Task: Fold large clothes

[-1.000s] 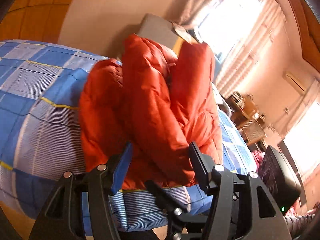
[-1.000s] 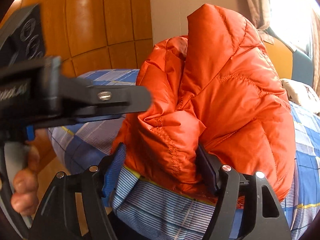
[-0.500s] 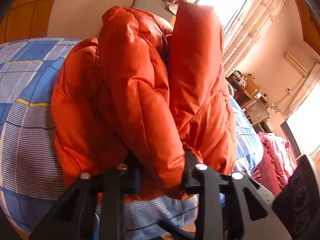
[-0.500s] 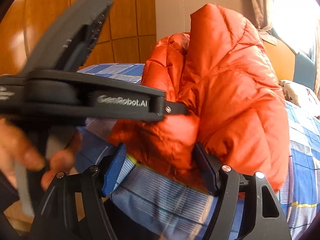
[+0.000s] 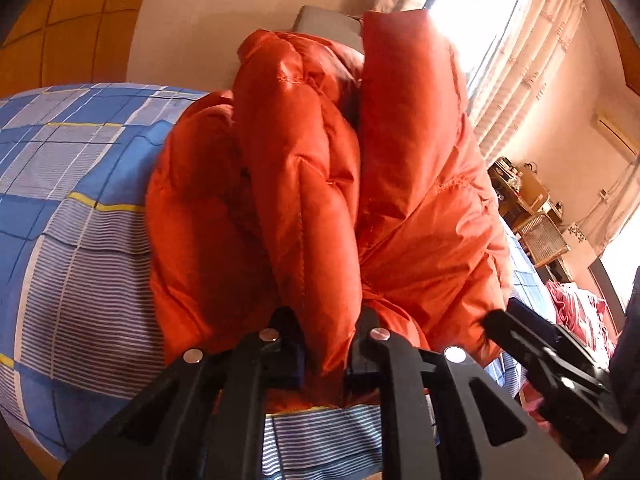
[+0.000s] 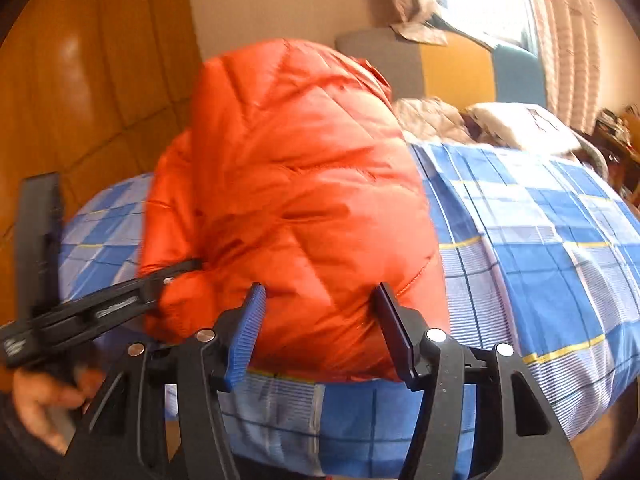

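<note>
An orange puffer jacket (image 5: pixel 320 200) lies bunched in thick folds on the blue checked bed cover (image 5: pixel 60 200). My left gripper (image 5: pixel 328 340) is shut on a thick fold of the jacket at the near bed edge. In the right wrist view the jacket (image 6: pixel 296 208) is a rounded heap. My right gripper (image 6: pixel 320 328) is open, its fingers on either side of the heap's near edge, not squeezing it. The left gripper also shows in the right wrist view (image 6: pixel 176 276), pinching the jacket's left side. The right gripper shows at the right of the left wrist view (image 5: pixel 520 332).
The checked bed cover (image 6: pixel 540 240) stretches right, with pillows (image 6: pixel 520 124) at its far end. A wooden panelled wall (image 6: pixel 100 80) is on the left. A curtained window (image 5: pixel 520 60), a wicker shelf (image 5: pixel 540 236) and pink cloth (image 5: pixel 576 304) lie to the right.
My left gripper moved forward and closed on a jacket fold. My right gripper shifted right along the jacket's edge and stayed open. The jacket heap sank lower.
</note>
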`<action>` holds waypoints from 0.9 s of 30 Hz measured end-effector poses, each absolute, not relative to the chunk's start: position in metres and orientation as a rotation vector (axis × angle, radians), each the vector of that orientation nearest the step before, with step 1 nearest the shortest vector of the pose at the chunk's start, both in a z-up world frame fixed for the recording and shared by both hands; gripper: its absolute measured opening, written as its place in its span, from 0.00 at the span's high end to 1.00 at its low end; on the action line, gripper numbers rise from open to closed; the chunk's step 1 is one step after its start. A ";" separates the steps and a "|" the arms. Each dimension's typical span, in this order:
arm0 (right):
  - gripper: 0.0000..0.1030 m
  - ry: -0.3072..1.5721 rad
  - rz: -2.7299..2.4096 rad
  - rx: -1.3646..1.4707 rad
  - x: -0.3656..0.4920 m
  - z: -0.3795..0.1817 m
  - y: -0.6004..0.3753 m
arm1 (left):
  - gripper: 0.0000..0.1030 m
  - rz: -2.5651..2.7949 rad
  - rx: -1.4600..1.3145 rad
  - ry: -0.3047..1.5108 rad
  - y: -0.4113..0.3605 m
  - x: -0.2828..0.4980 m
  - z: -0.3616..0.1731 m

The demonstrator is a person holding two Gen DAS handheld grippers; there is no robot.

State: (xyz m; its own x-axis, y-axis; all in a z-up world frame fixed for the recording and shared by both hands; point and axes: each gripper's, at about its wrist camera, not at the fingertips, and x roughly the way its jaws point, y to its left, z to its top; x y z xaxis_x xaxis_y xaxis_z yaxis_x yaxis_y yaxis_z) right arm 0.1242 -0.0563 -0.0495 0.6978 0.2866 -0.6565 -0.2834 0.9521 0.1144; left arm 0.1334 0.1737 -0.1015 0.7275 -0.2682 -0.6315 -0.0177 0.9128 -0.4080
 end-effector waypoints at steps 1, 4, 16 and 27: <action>0.44 0.731 0.314 -0.015 0.126 -0.052 -0.052 | 0.90 -0.133 -0.407 0.752 0.175 0.132 -0.103; 0.44 0.767 0.316 -0.024 0.136 -0.058 -0.042 | 0.91 -0.125 -0.446 0.773 0.182 0.134 -0.115; 0.44 0.870 0.355 -0.066 0.174 -0.080 -0.035 | 0.90 -0.088 -0.449 0.800 0.177 0.133 -0.121; 0.44 0.832 0.375 -0.074 0.153 -0.064 -0.046 | 0.89 0.012 -0.343 0.761 0.153 0.112 -0.101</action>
